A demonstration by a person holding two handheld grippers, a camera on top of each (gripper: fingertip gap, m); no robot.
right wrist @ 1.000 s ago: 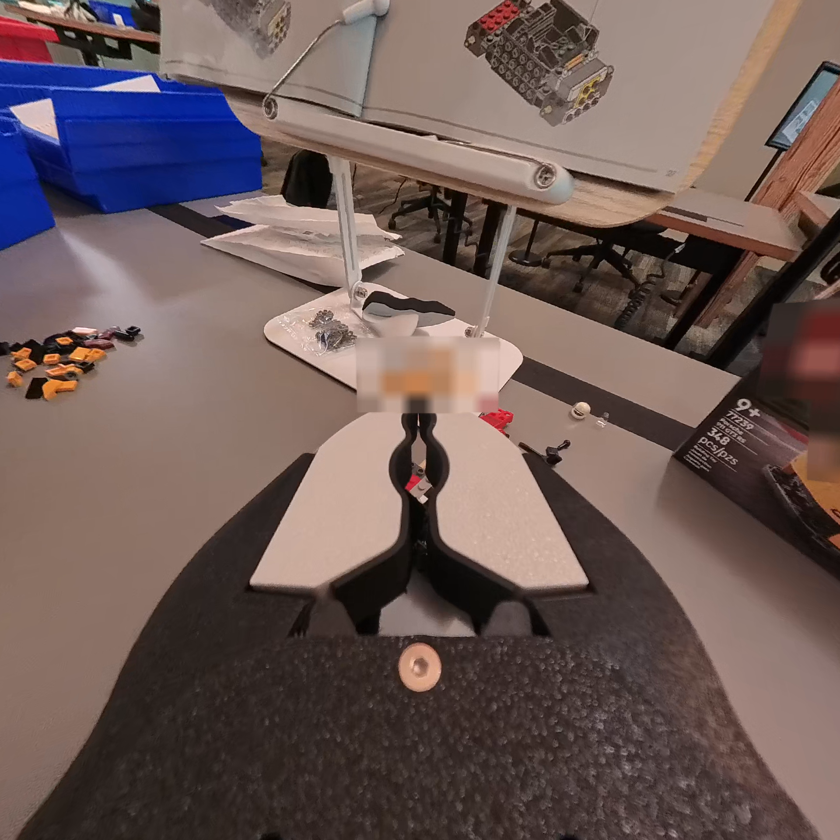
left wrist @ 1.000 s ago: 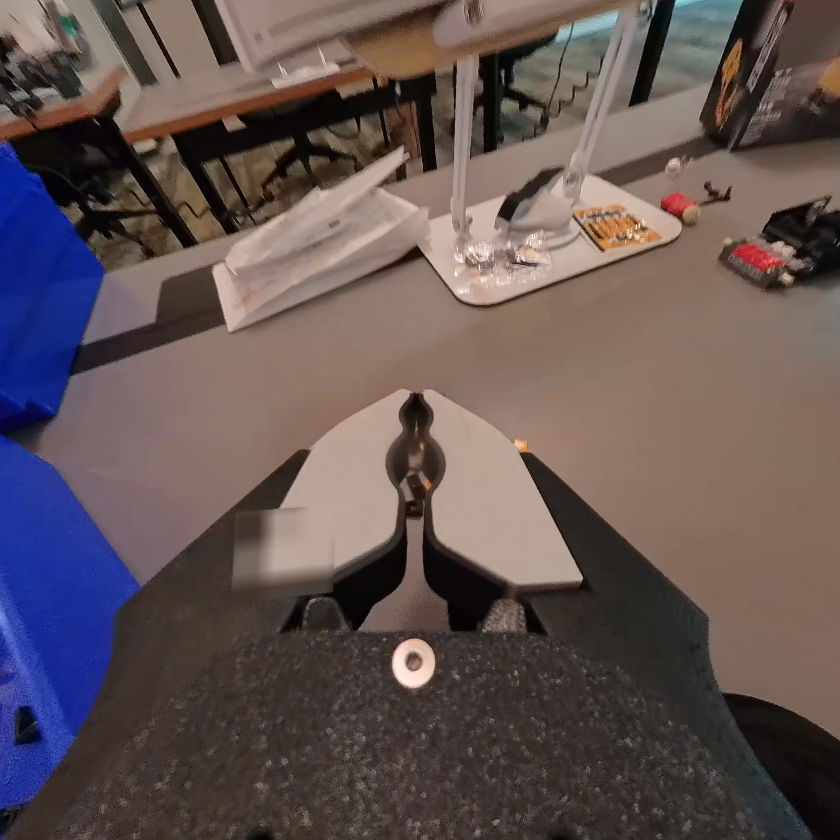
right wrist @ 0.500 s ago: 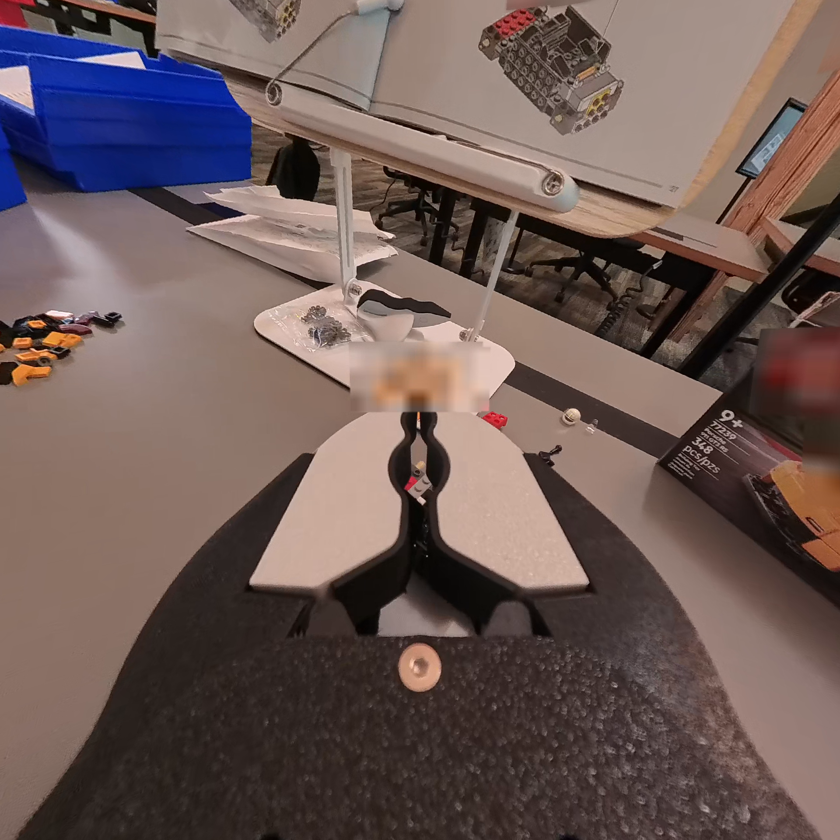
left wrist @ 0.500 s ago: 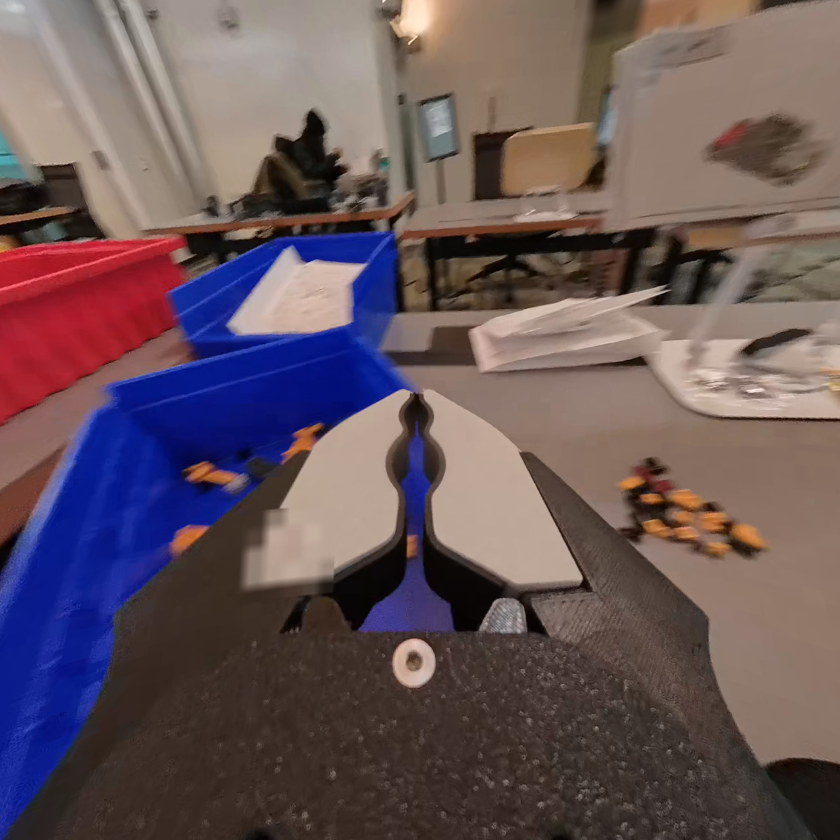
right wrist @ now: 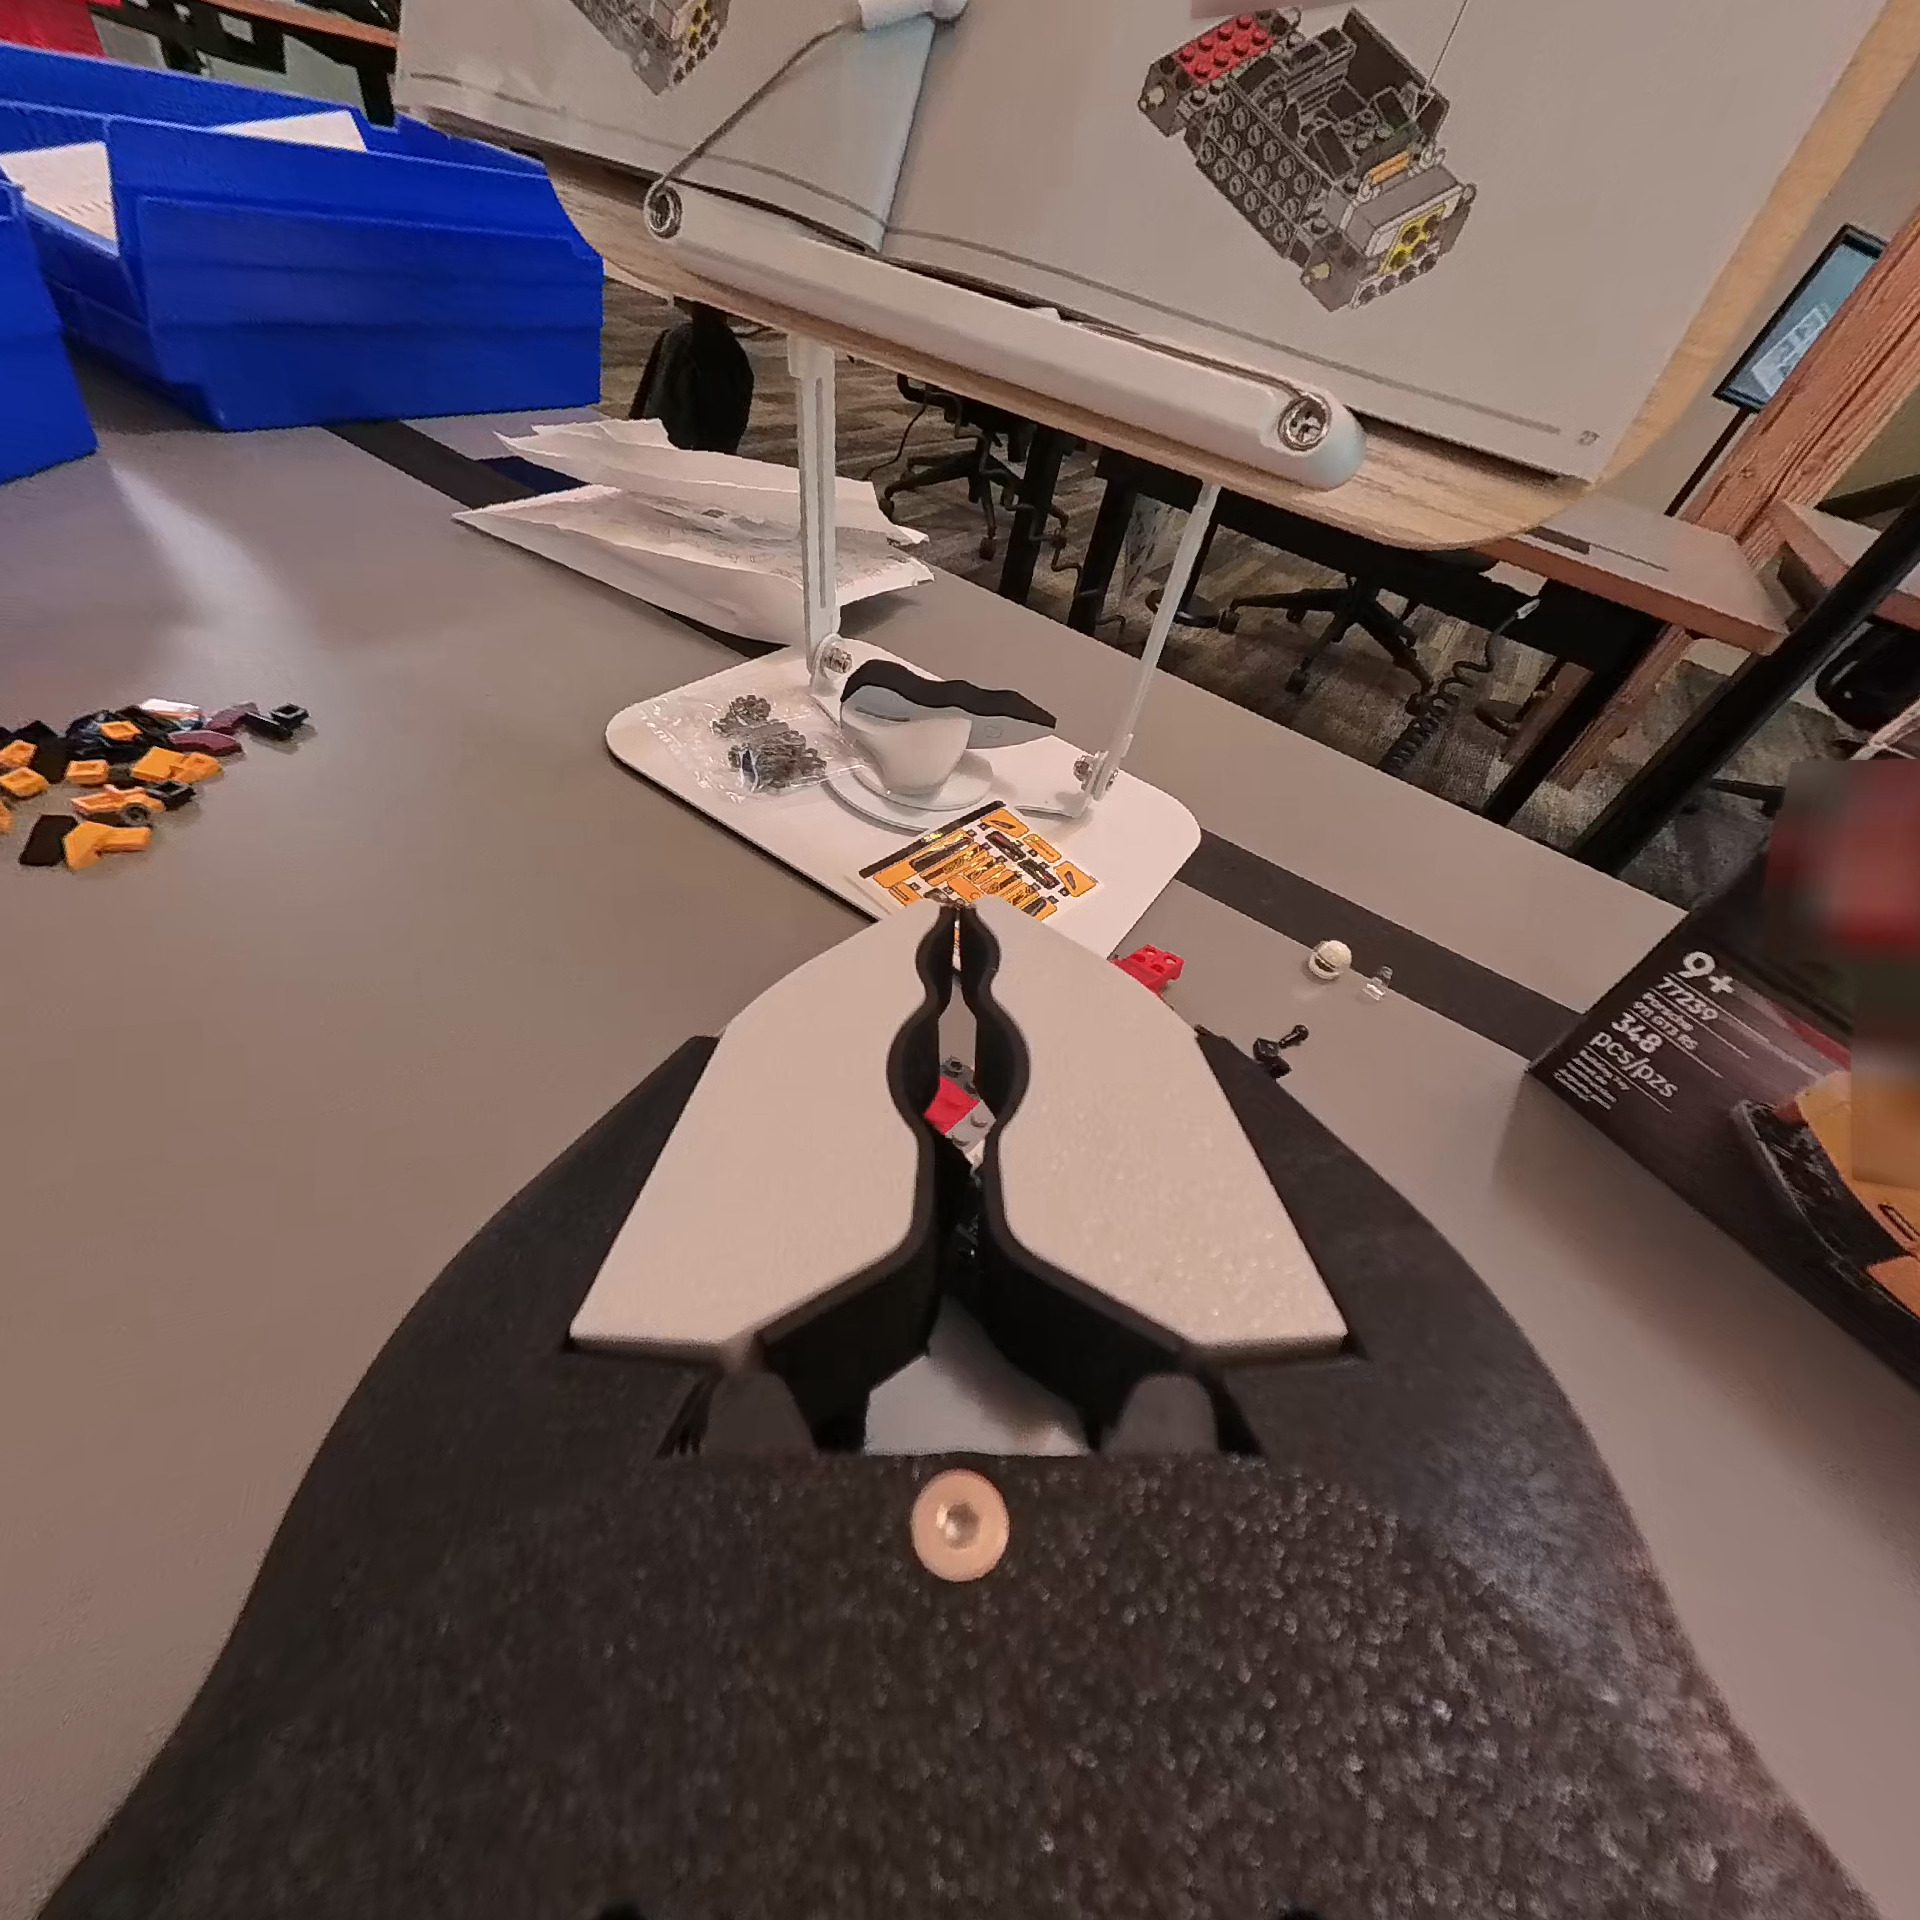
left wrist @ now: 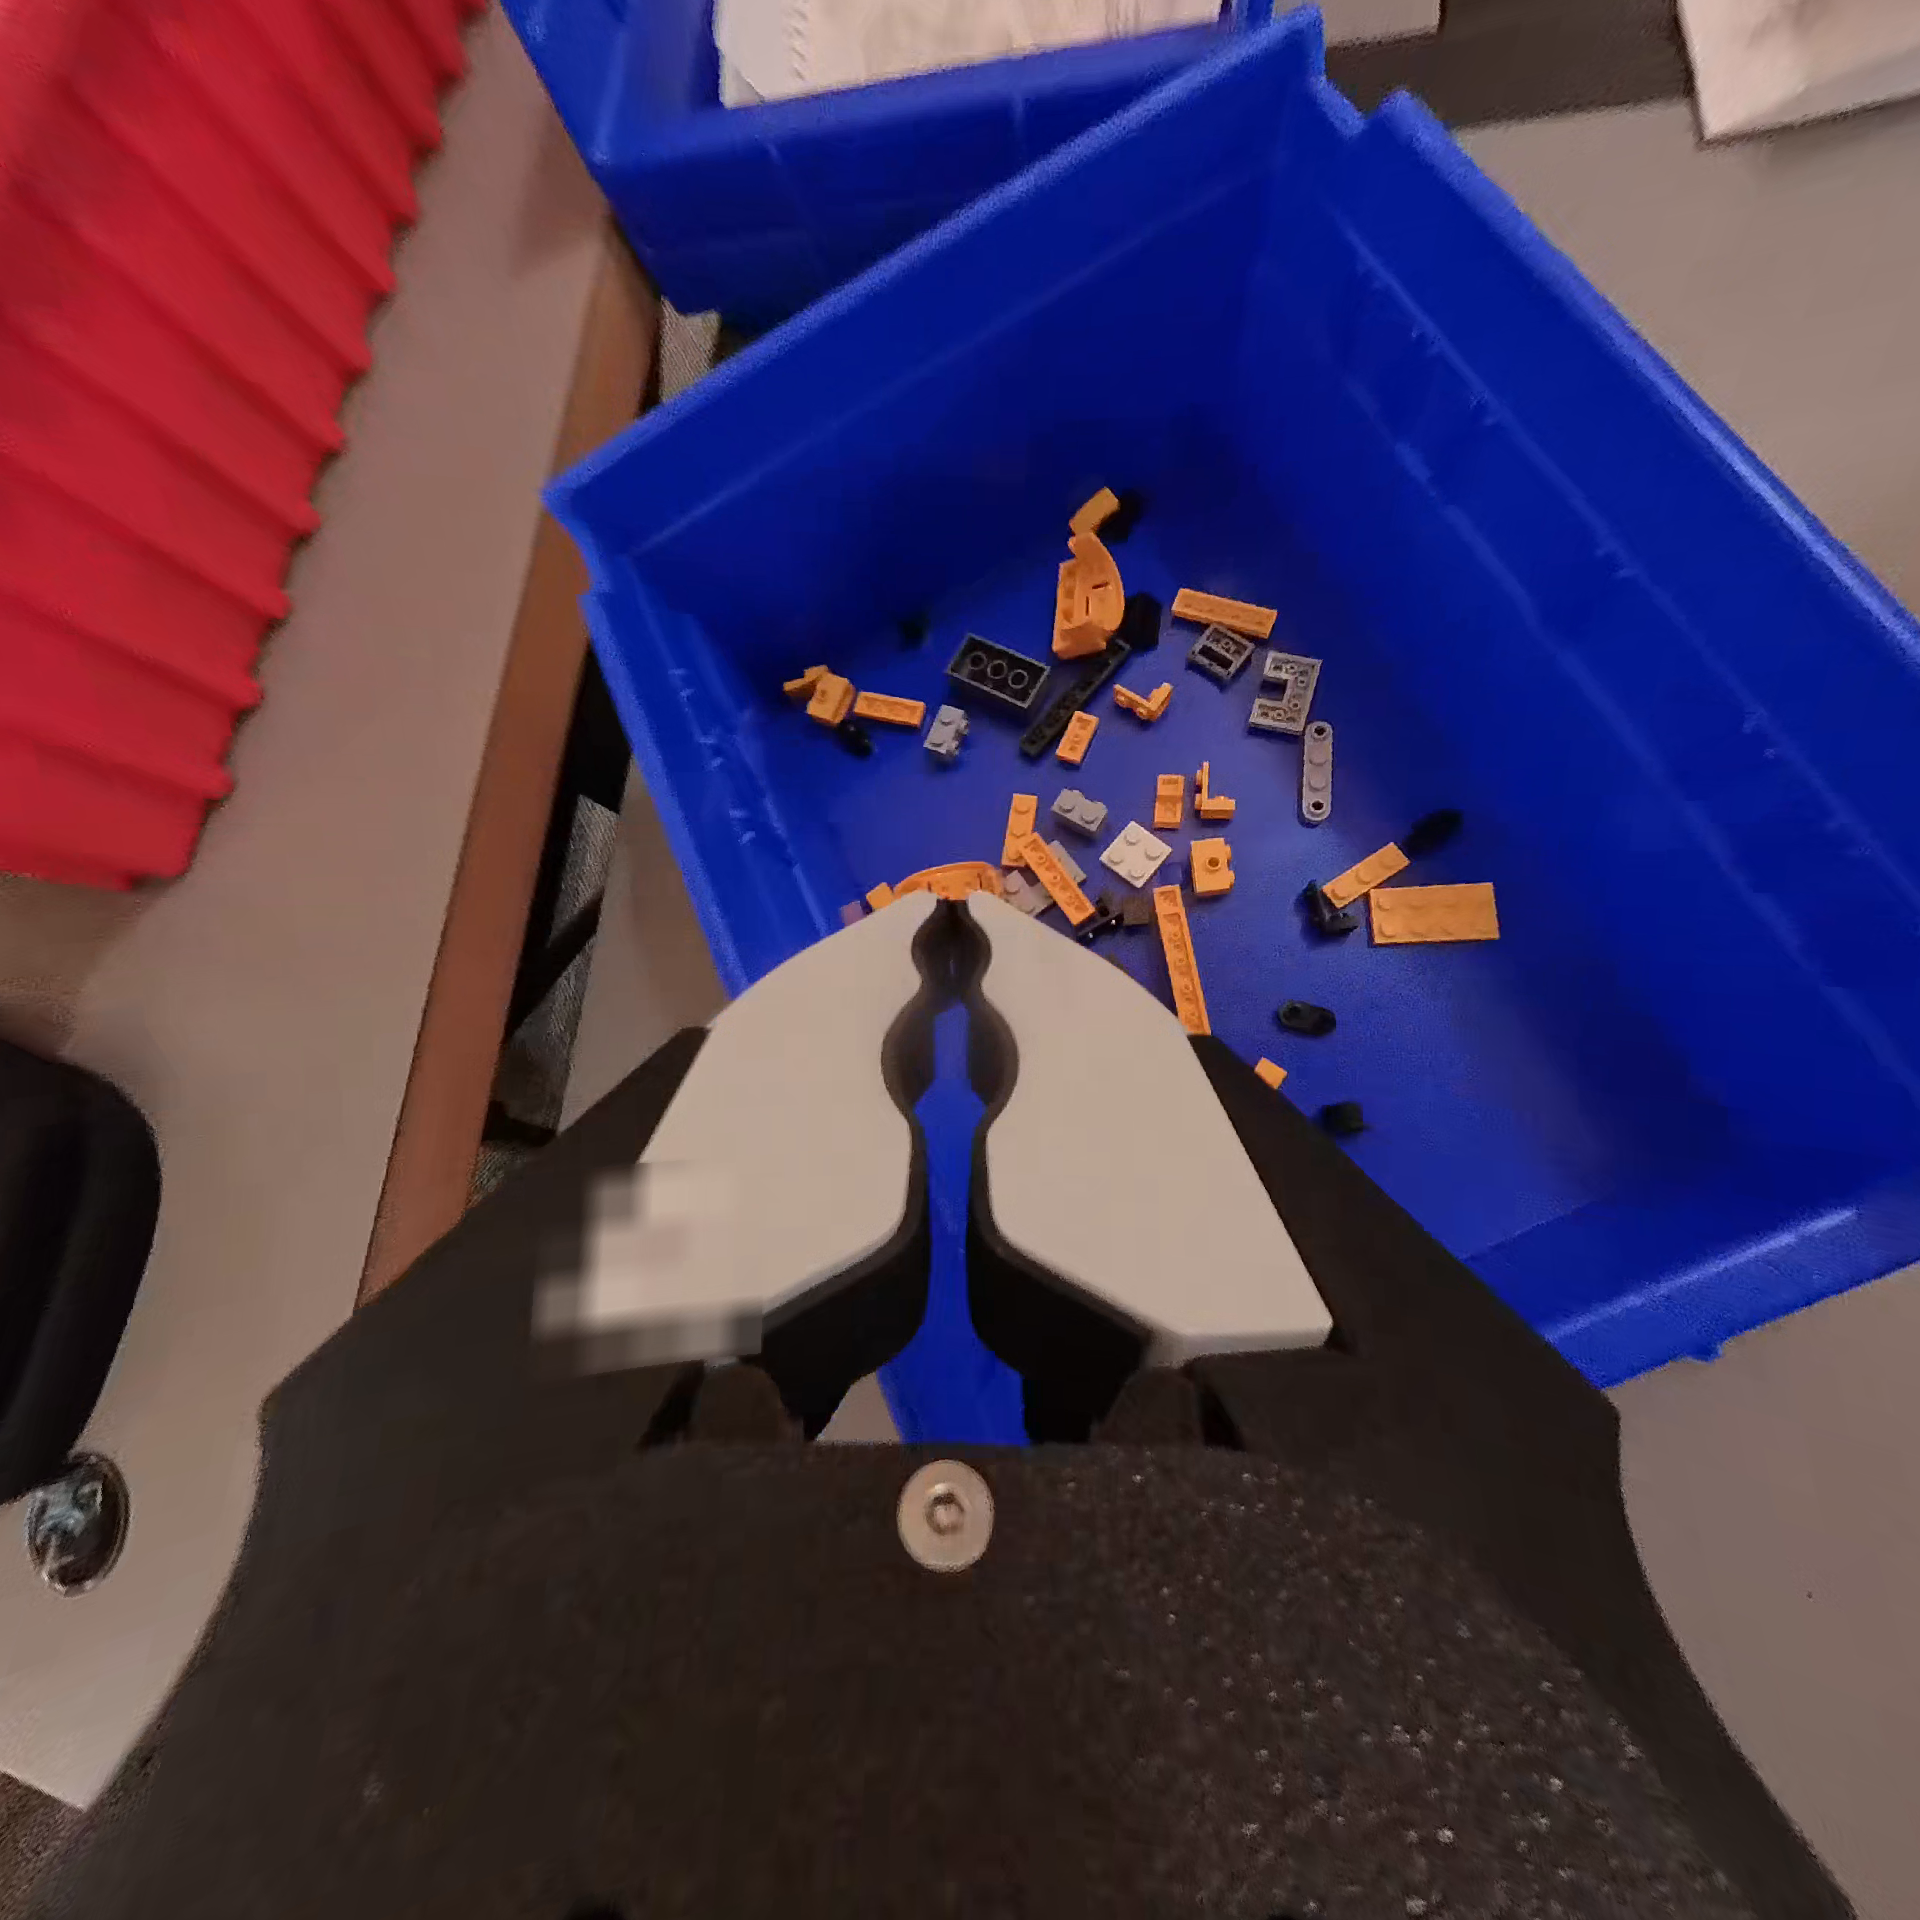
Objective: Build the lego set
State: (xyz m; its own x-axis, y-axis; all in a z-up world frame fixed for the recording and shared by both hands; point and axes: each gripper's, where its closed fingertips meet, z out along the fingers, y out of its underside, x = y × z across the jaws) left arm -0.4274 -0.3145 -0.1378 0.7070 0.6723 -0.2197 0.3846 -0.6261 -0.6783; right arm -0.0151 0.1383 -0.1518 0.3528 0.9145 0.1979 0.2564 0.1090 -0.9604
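Note:
My left gripper (left wrist: 953,906) is shut, with nothing between its fingers, and points down over the near wall of a blue bin (left wrist: 1558,312). Several loose orange, grey and black lego pieces (left wrist: 1132,790) lie on the bin floor just beyond the tips. My right gripper (right wrist: 956,912) is shut on a small red, grey and black lego assembly (right wrist: 961,1112). The assembly shows only through the gap between the fingers. The gripper hovers over the grey table (right wrist: 468,987), facing the instruction booklet (right wrist: 1143,208) on its white stand (right wrist: 1132,831).
A red bin (left wrist: 156,416) and a second blue bin (left wrist: 883,135) stand beside the first. On the table lie a pile of orange and black pieces (right wrist: 114,769), a sticker sheet (right wrist: 977,862), a red brick (right wrist: 1148,961), paper bags (right wrist: 707,530) and the set box (right wrist: 1714,1091).
My left gripper swung left from the table to above the blue bin and tilted downward. The small piece seen between its fingers a second ago is gone. My right gripper shifted slightly, still holding the assembly.

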